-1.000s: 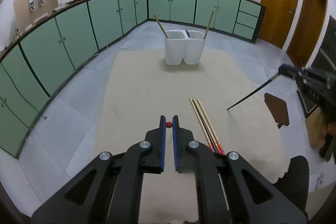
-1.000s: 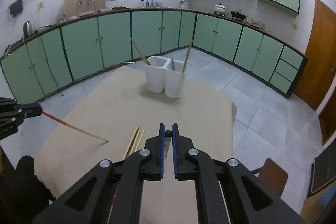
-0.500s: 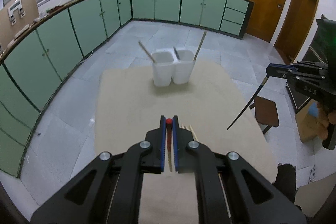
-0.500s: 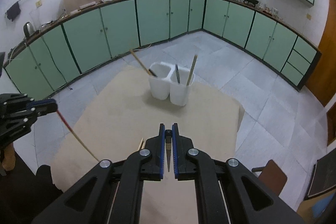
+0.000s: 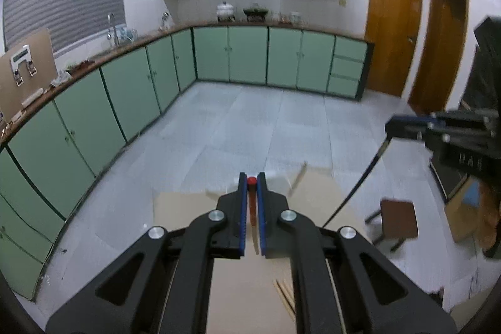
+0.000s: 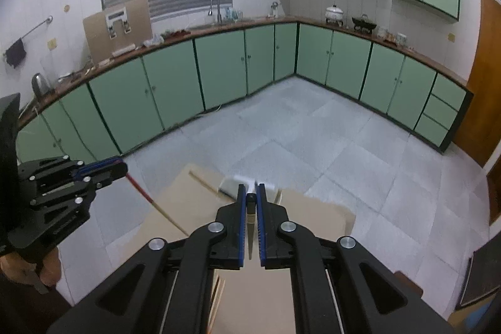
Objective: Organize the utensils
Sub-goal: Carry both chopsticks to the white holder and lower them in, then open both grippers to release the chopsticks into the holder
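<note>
Chopsticks fill both grippers. The left gripper (image 5: 251, 182) is clamped on a red-ended chopstick (image 6: 141, 192), which slants down from its tips toward the table (image 5: 188, 208). The right gripper (image 6: 251, 195) pinches a dark chopstick (image 5: 360, 183) near its top end, and that one also hangs slanting over the table's right side. More chopsticks (image 5: 283, 291) lie loose on the tan tabletop, just under the left gripper's arm. The white holder (image 6: 233, 185) (blurred, mostly hidden behind the right gripper) stands near the table's far edge, well apart from the loose ones.
</note>
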The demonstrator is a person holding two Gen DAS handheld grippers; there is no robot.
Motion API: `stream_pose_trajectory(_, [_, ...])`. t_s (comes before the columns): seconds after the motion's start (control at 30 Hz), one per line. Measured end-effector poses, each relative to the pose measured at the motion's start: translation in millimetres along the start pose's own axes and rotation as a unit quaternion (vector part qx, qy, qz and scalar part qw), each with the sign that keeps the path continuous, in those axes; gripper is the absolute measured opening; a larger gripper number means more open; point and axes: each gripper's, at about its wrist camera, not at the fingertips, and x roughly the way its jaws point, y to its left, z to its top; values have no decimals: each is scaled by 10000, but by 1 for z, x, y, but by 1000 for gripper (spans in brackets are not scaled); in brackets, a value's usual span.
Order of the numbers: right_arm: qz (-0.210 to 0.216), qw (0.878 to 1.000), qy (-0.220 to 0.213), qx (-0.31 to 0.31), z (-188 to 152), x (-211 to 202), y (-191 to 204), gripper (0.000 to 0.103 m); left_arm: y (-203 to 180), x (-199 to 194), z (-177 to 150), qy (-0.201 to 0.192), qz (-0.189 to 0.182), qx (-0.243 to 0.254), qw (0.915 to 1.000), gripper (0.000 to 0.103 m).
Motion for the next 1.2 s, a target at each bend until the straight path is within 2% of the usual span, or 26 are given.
stream_pose_trajectory(0.17, [-46, 9998, -160, 124, 38, 25, -4, 7, 5, 28, 36, -241, 86, -216, 9994, 5])
stream_pose_trajectory(0.37, [-82, 9992, -231, 311, 65, 74, -20, 7, 14, 80, 57, -351, 200, -342, 9986, 5])
stream_pose_trajectory(0.53, [-204, 9991, -48, 377, 56, 130, -34, 7, 28, 138, 41, -226, 139, -602, 9978, 5])
stream_pose_trajectory(0.67, [-172, 9984, 249, 486, 33, 175, -46, 7, 33, 181, 17, 31, 112, -620, 9980, 5])
stream_pose_trajectory(0.73, [-151, 9981, 352, 480, 22, 188, -49, 7, 38, 194, 8, 146, 126, -657, 9977, 6])
stream_pose_trajectory(0.8, [-130, 9976, 409, 540, 14, 192, -54, 12, 43, 201, 1, 236, 151, -674, 9973, 9])
stream_pose_trajectory(0.87, [-130, 9977, 373, 556, 11, 187, -58, 20, 50, 195, -2, 248, 203, -676, 9972, 24])
stream_pose_trajectory(0.9, [-134, 9979, 294, 570, 10, 178, -61, 21, 54, 185, -2, 185, 221, -664, 9974, 28])
stream_pose_trajectory(0.97, [-67, 9979, 154, 632, 11, 159, -64, 22, 58, 165, 0, 43, 288, -622, 9976, 44])
stream_pose_trajectory(1.0, [-67, 9980, 71, 624, 10, 149, -64, 23, 61, 150, 0, -38, 335, -590, 9977, 49])
stream_pose_trajectory(1.03, [-75, 9981, -55, 601, 6, 135, -65, 27, 63, 131, -3, -143, 371, -541, 9977, 58])
stream_pose_trajectory(1.07, [-70, 9983, -220, 543, -1, 115, -66, 36, 63, 119, -6, -208, 391, -518, 9977, 67])
stream_pose_trajectory(1.13, [-48, 9972, -505, 549, -20, 83, -66, 49, 62, 87, -21, -301, 530, -390, 9974, 72])
stream_pose_trajectory(1.2, [-95, 9957, -799, 469, -50, 53, -62, 55, 56, 59, -47, -328, 646, -254, 9971, 79])
